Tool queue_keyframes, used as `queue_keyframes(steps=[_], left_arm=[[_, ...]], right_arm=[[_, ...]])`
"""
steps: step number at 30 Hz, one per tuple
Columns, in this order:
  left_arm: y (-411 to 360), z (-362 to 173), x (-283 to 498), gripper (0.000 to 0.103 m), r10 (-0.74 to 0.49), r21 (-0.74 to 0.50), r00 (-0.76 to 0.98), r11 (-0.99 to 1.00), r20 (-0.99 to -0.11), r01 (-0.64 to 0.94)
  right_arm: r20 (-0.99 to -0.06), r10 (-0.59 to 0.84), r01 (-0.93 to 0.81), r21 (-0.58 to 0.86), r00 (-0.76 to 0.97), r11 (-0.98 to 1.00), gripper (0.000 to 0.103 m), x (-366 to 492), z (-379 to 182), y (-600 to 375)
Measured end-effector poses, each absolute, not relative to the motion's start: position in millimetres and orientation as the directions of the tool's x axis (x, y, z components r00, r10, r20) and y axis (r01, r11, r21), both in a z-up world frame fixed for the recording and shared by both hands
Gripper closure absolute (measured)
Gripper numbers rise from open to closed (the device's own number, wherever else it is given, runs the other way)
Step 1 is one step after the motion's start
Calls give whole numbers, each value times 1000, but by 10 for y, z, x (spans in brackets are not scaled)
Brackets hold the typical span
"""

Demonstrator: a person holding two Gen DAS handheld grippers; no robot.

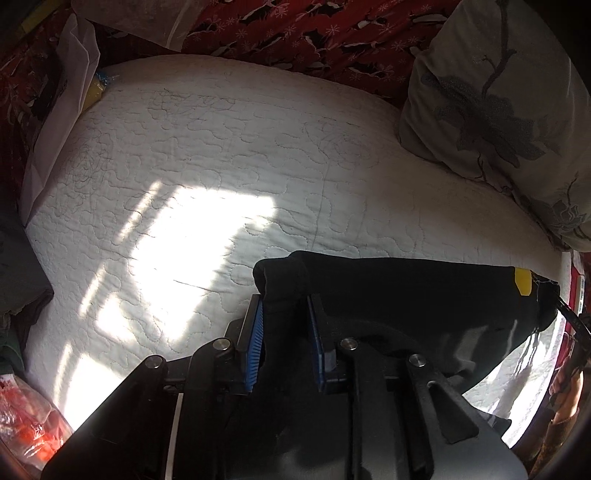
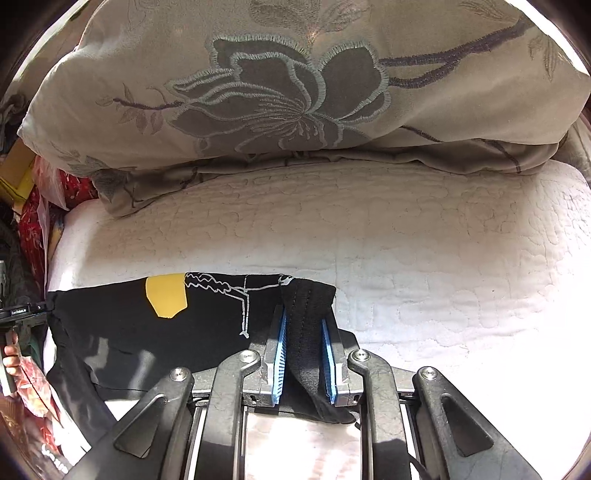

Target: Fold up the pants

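The pants [image 2: 122, 325] are black, with a yellow patch [image 2: 166, 295] and thin white line drawing beside it. The bed [image 1: 229, 155] wears a white quilt stitched in wandering loops. The pillow [image 2: 295, 81] is pale beige with a large grey embroidered flower outlined in light blue. Red cloth [image 1: 314, 33] behind carries white and black floral print. Each gripper has blue ribbed pads [image 2: 281, 354] on black arms.

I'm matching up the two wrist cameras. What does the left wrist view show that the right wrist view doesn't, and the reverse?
Only the left wrist view: a sunlit patch on the quilt, red patterned cloth behind the bed, and the left gripper shut on the black pants.

Only the right wrist view: white stick-like print on the pants, and the right gripper shut on them.

Both: white quilt, flowered pillow, yellow patch.
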State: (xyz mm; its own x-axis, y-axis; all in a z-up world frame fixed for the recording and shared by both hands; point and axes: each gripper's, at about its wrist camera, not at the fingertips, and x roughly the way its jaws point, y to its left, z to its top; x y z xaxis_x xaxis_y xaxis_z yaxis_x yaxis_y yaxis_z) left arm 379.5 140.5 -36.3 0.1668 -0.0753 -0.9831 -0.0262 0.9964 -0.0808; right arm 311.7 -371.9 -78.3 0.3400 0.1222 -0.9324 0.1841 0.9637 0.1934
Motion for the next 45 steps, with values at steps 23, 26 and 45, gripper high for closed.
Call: queue_keyframes(steps=[23, 26, 45], left_arm=[[1462, -839, 4232, 77, -98, -116, 141, 985, -985, -125], [1420, -714, 4157, 79, -84, -104, 172, 988, -982, -113], [1286, 436, 2685, 80, -47, -57, 407, 998, -912, -12]], right_arm=[[-954, 12, 153, 61, 299, 986, 68, 3515, -1059, -3465], [-955, 21, 127, 61, 295, 990, 87, 3512, -986, -3366], [-865, 59, 44, 94, 498, 995, 88, 2417, 102, -3022]])
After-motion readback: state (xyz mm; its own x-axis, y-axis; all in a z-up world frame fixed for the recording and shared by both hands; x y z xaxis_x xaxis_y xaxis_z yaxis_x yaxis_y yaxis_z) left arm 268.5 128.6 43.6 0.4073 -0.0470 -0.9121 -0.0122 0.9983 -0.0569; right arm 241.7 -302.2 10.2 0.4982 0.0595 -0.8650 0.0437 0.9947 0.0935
